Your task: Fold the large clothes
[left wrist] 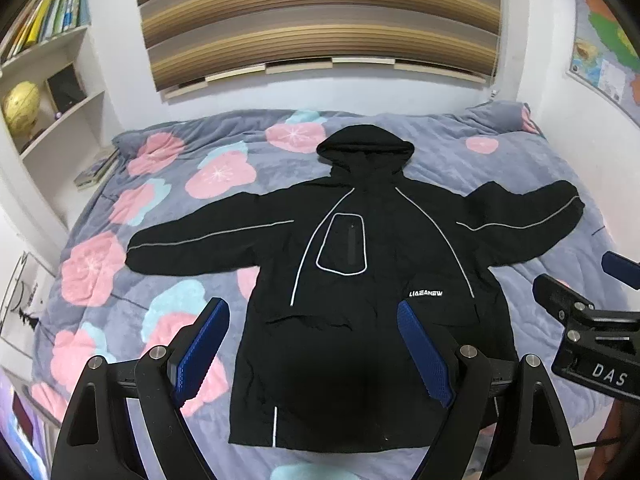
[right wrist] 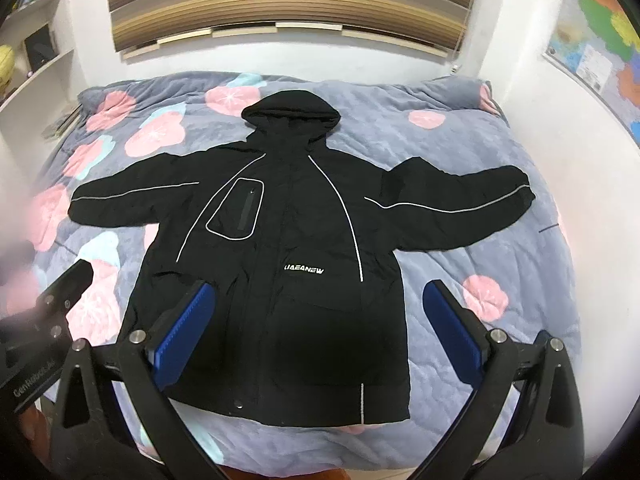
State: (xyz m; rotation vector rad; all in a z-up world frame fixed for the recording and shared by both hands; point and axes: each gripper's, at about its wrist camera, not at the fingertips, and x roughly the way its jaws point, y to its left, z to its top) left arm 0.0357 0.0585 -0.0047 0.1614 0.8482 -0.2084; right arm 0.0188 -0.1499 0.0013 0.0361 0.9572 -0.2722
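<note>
A large black hooded jacket (left wrist: 360, 264) with thin white piping lies flat and face up on the bed, both sleeves spread out to the sides and the hood toward the wall; it also shows in the right wrist view (right wrist: 288, 256). My left gripper (left wrist: 312, 312) is open and empty, held above the jacket's lower hem. My right gripper (right wrist: 320, 292) is open and empty, above the hem's right part. The right gripper's body shows at the right edge of the left wrist view (left wrist: 592, 328).
The bed carries a grey-purple quilt (left wrist: 168, 208) with pink and blue flowers. A white bookshelf (left wrist: 60, 92) with books and a yellow globe stands left. A striped blind (left wrist: 320, 20) hangs on the far wall. A map (left wrist: 600, 52) hangs right.
</note>
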